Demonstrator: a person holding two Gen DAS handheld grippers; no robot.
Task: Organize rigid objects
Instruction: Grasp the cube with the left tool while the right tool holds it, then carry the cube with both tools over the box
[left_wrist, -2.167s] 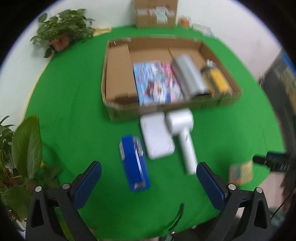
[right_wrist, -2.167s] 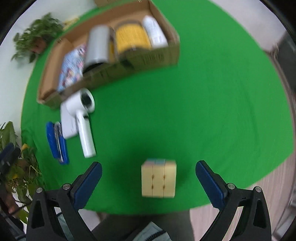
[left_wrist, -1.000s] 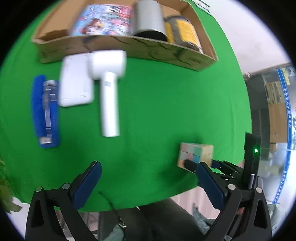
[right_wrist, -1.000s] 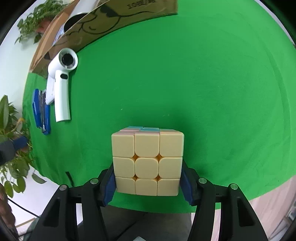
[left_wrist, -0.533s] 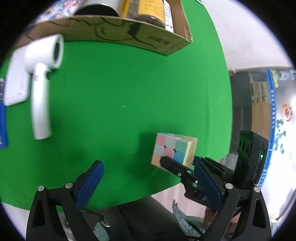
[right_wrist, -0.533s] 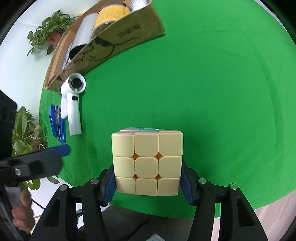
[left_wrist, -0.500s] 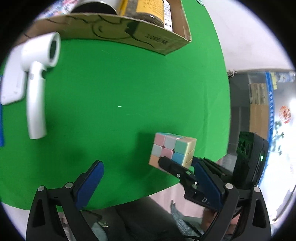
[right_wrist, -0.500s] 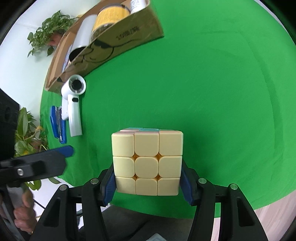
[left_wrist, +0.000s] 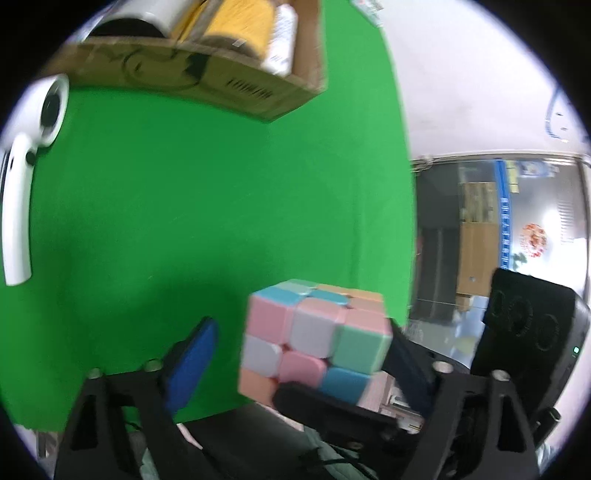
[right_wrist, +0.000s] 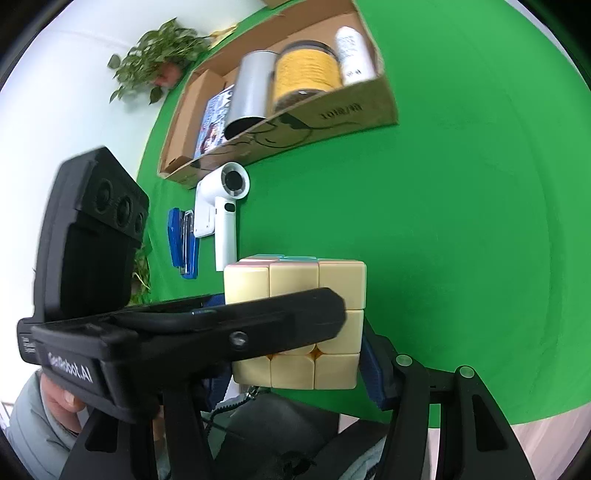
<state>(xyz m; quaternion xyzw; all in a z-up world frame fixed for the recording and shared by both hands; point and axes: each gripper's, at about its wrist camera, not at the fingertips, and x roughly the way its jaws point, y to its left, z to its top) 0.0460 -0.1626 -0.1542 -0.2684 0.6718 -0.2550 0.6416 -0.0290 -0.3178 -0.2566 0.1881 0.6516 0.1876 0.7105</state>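
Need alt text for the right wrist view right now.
A pastel puzzle cube is clamped in the right tool, with the left tool's arm crossing its front. Behind, on green cloth, lie a white handheld fan, a blue stapler and a filled cardboard box.

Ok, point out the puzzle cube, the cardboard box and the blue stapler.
puzzle cube (right_wrist: 295, 284): right wrist view, yellow face.
cardboard box (right_wrist: 343, 110): right wrist view, front wall.
blue stapler (right_wrist: 176, 240): right wrist view, blue body.

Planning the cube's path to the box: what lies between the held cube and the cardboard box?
In the right wrist view, only bare green cloth separates the cube from the cardboard box.
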